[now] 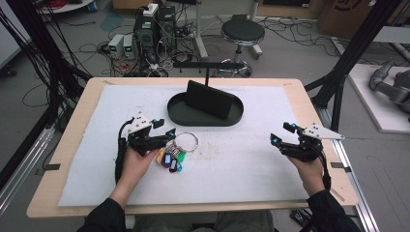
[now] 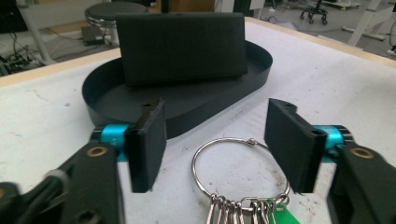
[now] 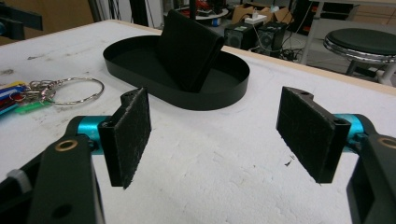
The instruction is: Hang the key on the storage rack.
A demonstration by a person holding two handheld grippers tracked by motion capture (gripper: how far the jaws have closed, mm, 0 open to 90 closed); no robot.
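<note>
steel key ring lies low in the frame on the white counter, between the left gripper's spread fingers, not yet pinched; grasping is the step in hand, and next they should close on the wire; the right gripper hangs spread and empty.

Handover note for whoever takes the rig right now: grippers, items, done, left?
Left gripper: open, jaws either side of the silver key ring with coloured plastic tags, pads not on it.
Right gripper: open, holding nothing, over bare white mat.
Black oval tray with upright black wallet-like block: behind the keys.
Done: left lined up on ring.
Left: probably grip, lift, likely place in tray.
</note>
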